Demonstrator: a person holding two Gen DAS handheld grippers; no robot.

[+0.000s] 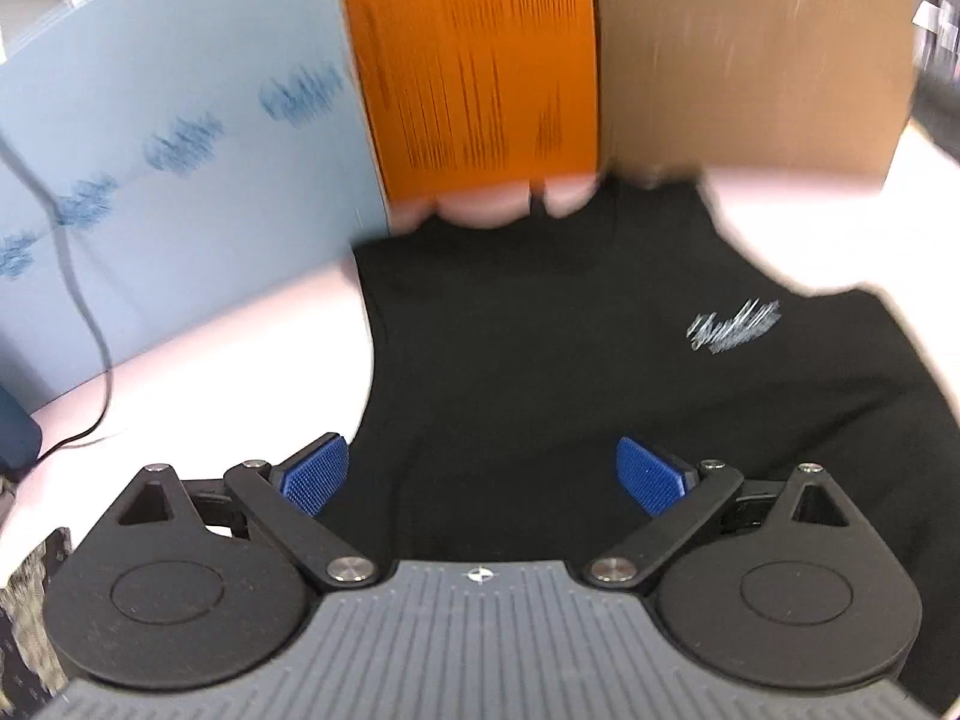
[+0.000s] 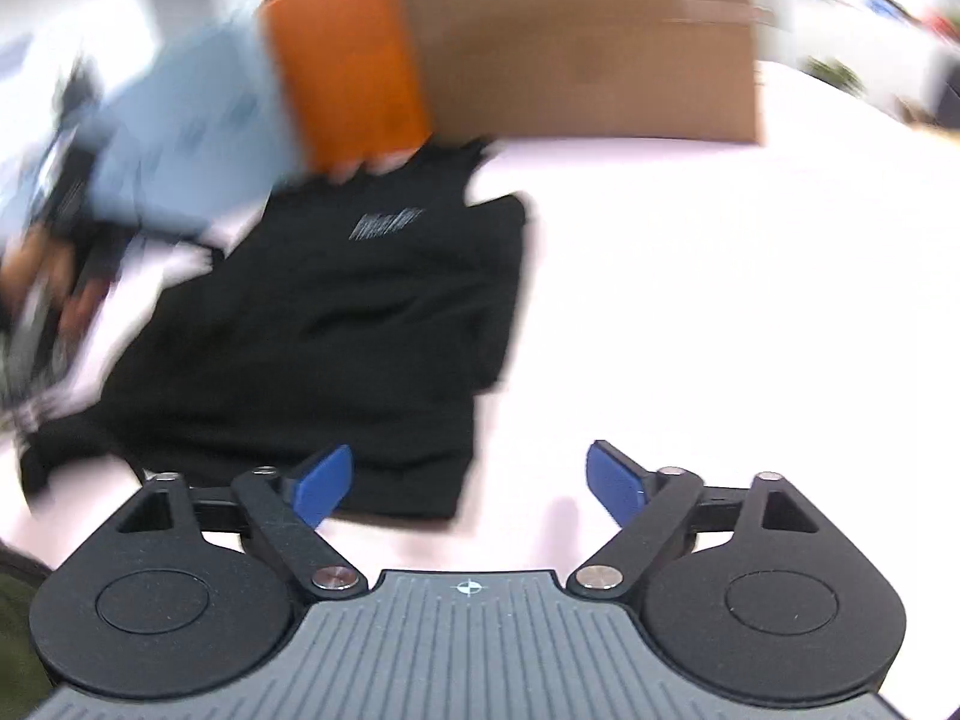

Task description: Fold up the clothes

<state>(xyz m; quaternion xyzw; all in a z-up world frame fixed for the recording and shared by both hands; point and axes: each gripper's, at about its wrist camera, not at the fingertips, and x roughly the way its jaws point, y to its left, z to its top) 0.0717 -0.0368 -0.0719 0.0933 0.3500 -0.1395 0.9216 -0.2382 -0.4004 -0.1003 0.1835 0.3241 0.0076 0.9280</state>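
Observation:
A black garment with a small white chest logo lies flat on the pale table. My left gripper is open just above the garment's near part, its blue pads spread wide and empty. In the right wrist view the same garment lies ahead and to the left, partly folded, with the logo near its far end. My right gripper is open and empty over the garment's near right corner and the bare table. Both views are motion-blurred.
An orange box and a brown cardboard box stand right behind the garment; both also show in the right wrist view. A light blue panel and a black cable are at the left.

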